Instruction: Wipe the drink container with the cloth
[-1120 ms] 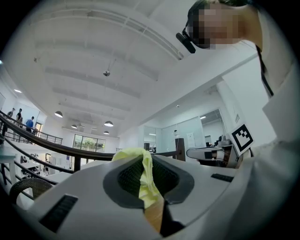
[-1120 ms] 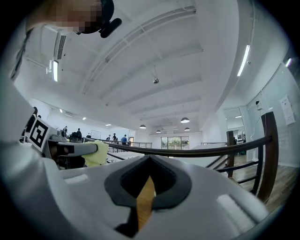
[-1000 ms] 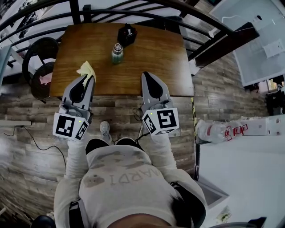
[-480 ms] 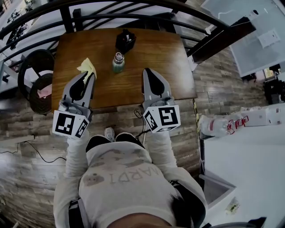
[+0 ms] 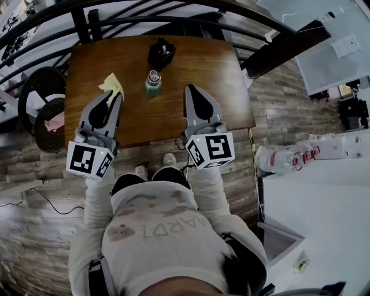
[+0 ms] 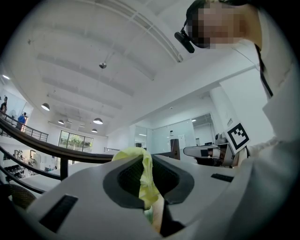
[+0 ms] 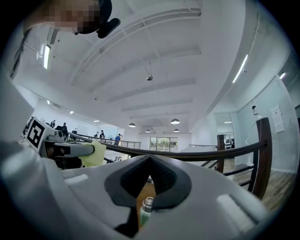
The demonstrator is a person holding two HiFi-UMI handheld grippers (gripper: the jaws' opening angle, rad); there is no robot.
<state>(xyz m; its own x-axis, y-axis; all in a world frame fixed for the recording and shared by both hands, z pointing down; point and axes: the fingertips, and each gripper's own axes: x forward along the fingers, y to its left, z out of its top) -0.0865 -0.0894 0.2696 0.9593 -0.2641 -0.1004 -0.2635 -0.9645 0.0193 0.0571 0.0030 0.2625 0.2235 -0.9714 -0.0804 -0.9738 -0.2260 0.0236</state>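
A small green drink bottle [image 5: 152, 84] with a metal cap stands upright near the middle of the brown wooden table [image 5: 219, 69]. My left gripper [image 5: 115, 97] is shut on a yellow cloth [image 5: 111, 85], held over the table's left part, to the left of the bottle and apart from it. In the left gripper view the cloth [image 6: 146, 187] hangs pinched between the jaws of the left gripper [image 6: 140, 157]. My right gripper [image 5: 189, 90] is shut with nothing in it, to the right of the bottle. Through its jaws' lower gap the bottle [image 7: 145, 211] shows ahead.
A black box [image 5: 161, 53] sits on the table behind the bottle. A black curved railing [image 5: 173, 11] runs along the table's far side. A round dark chair [image 5: 40, 107] stands left of the table, and a white counter [image 5: 324, 219] lies to my right.
The person has stepped closer to the table, and both grippers reach a little farther over its near edge. The cloth stays in the left gripper.
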